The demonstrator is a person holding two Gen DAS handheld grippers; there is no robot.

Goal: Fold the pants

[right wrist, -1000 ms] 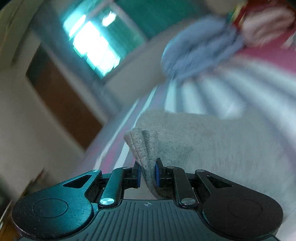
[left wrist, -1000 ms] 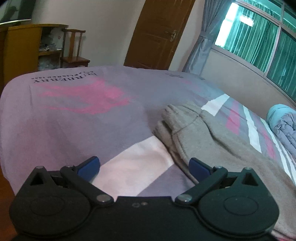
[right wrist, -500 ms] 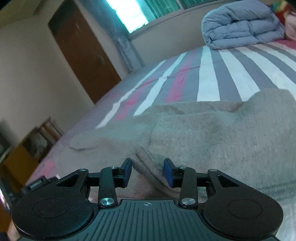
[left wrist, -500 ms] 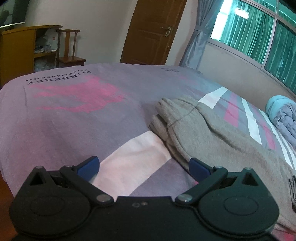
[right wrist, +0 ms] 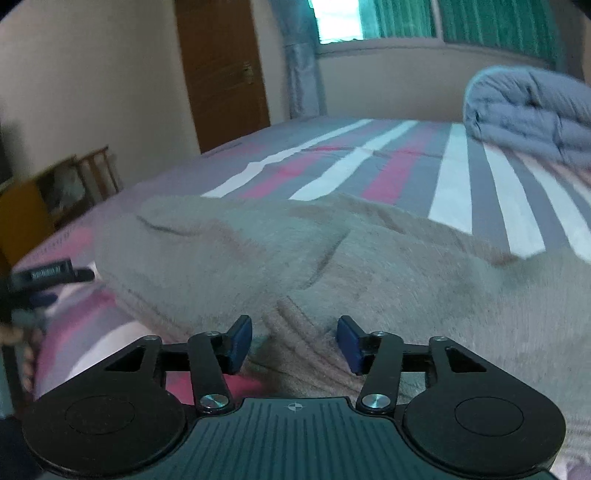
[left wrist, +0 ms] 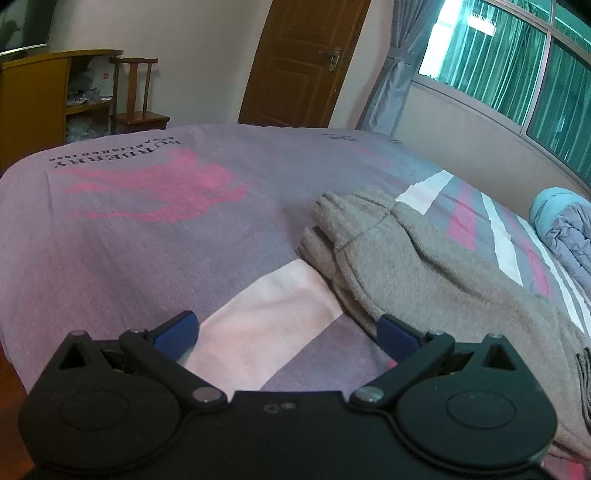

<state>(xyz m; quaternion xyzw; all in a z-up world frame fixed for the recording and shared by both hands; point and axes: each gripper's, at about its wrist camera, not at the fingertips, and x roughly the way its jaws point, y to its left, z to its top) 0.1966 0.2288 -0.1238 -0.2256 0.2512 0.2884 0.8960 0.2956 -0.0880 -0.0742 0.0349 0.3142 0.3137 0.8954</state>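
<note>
Both grippers are spread wide and hold nothing: the right gripper [right wrist: 294, 341] straddles a ribbed fold of the pants [right wrist: 369, 266], positioned to pinch it, while the left gripper [left wrist: 286, 334] hovers with the pants [left wrist: 424, 266] ahead-right.

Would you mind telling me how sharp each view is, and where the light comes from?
Left wrist view: crisp, the grey pants and bedsheet lettering readable, daylight from the window at right, fisheye bending the bed edge. Right wrist view: motion-blurred, especially the pants and left edge; the window glares at top.
</note>
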